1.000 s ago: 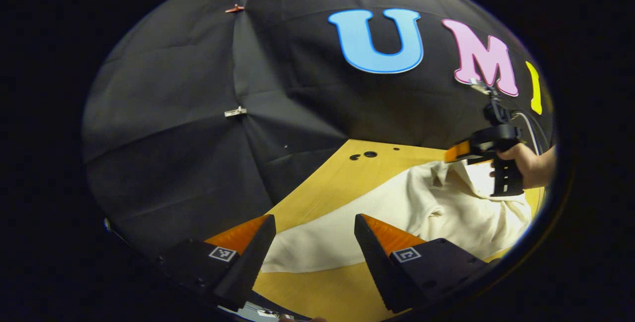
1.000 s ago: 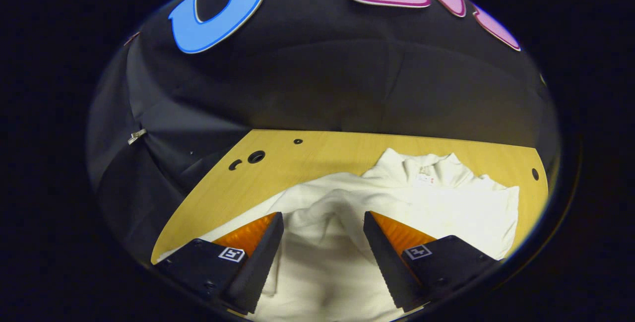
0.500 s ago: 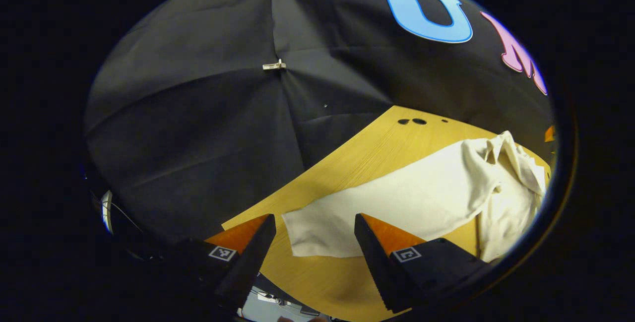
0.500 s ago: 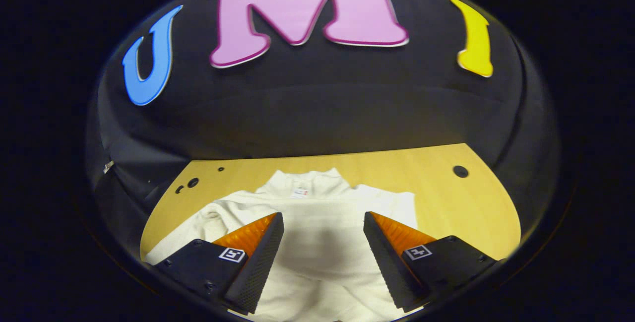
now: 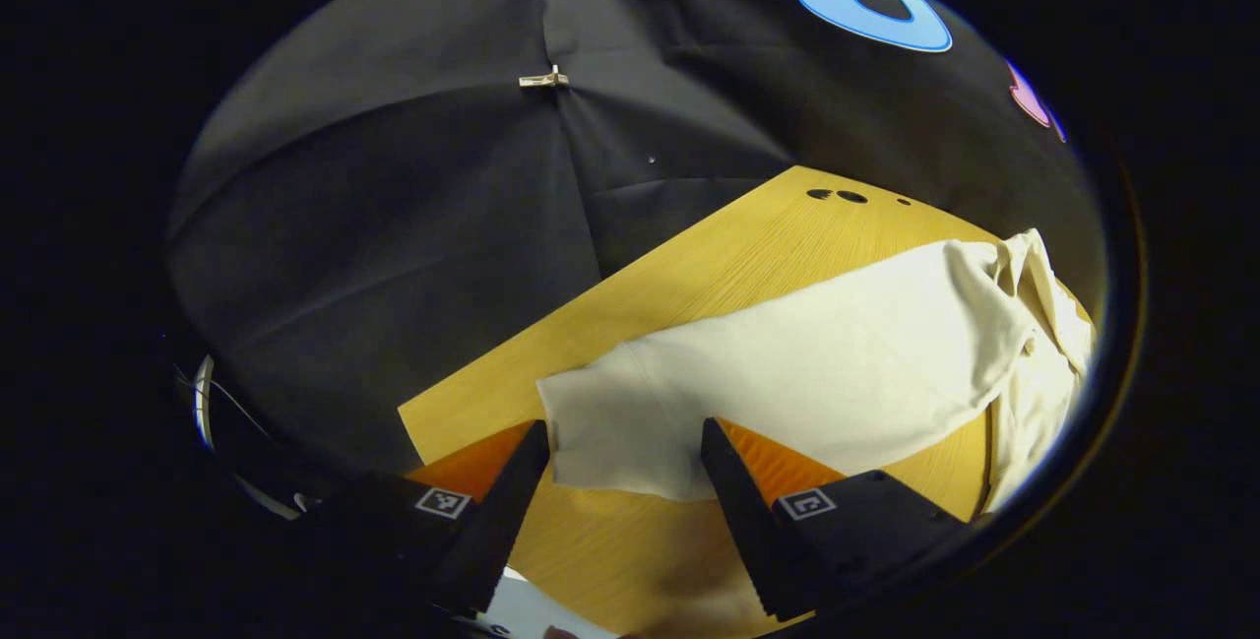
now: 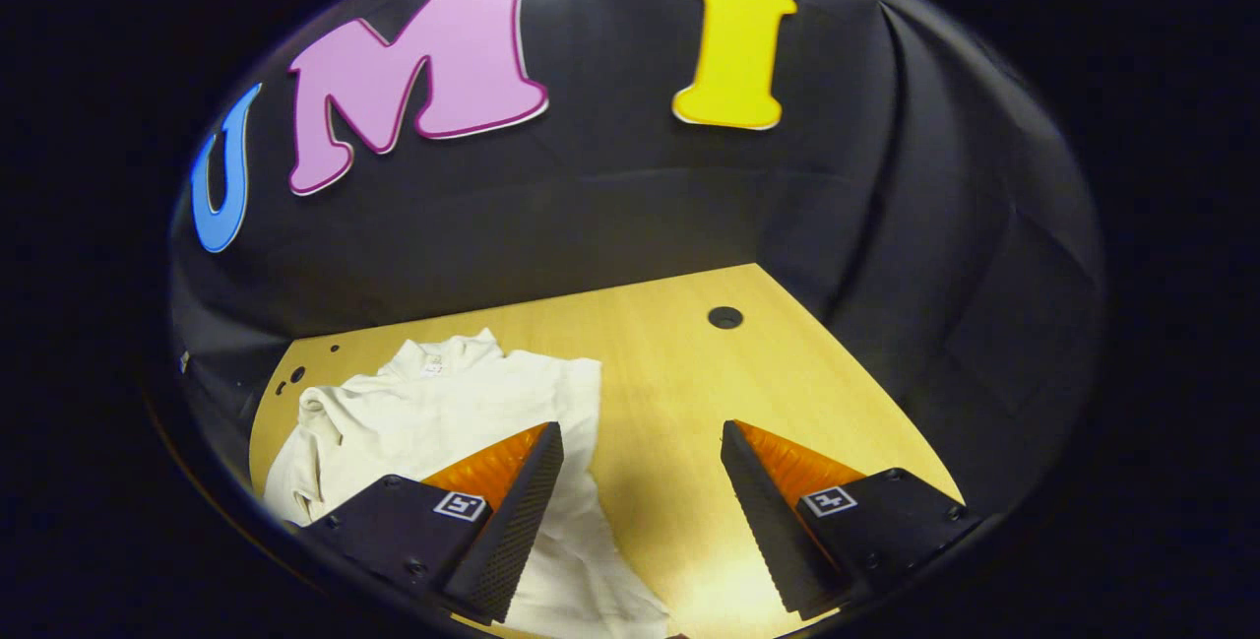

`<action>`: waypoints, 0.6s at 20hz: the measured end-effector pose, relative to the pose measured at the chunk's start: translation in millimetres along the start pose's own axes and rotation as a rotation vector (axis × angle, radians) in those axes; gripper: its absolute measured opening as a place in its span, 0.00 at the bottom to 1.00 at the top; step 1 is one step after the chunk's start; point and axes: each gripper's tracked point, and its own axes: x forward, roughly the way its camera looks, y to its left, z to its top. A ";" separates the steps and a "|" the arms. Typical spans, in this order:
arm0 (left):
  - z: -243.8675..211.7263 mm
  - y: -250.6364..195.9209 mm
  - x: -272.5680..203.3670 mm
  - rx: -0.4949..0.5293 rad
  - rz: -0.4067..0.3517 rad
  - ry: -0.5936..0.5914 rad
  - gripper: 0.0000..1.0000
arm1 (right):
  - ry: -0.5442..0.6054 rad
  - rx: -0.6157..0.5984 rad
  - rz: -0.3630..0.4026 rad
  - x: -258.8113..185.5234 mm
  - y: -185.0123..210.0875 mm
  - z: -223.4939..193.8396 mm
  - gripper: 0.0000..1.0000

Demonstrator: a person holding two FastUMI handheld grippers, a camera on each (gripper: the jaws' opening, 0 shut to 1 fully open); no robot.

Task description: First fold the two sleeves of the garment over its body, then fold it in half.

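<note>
A cream long-sleeved garment (image 5: 837, 363) lies on the wooden table (image 5: 728, 245). In the left gripper view its sleeve stretches from the bunched body at the right down to a cuff end (image 5: 610, 432) between my fingers. My left gripper (image 5: 622, 481) is open, low over that cuff, with nothing pinched. In the right gripper view the garment (image 6: 443, 413) lies at the left, collar toward the back wall, one side looking folded in. My right gripper (image 6: 640, 491) is open over bare wood just right of the garment's edge.
Black cloth walls close in the table on the back and both sides. Small cable holes (image 5: 837, 195) sit near the far left corner and another hole (image 6: 725, 317) at the back right. Bare wood (image 6: 748, 393) lies right of the garment.
My left gripper dropped and closed in on the sleeve's cuff, which now lies between its fingers. My right gripper swung right, off the garment's body and over bare table.
</note>
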 end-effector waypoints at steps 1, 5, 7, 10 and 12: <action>-1.5 -3.7 6.0 -0.012 -0.003 0.002 0.97 | 0.000 0.008 -0.017 -6.4 -12.8 -4.1 0.99; 1.3 -28.9 7.9 0.096 0.015 -0.045 0.54 | 0.017 -0.006 -0.061 -30.3 -49.7 -24.0 0.99; 5.5 -37.7 9.8 0.193 0.015 -0.053 0.26 | 0.027 -0.004 -0.071 -39.2 -59.6 -32.3 0.99; 14.4 -54.3 14.3 0.184 -0.045 -0.031 0.21 | 0.042 0.031 -0.076 -44.9 -67.5 -42.3 0.99; 17.8 -52.3 11.7 0.151 -0.050 0.001 0.14 | 0.048 0.045 -0.077 -47.9 -73.0 -46.3 0.99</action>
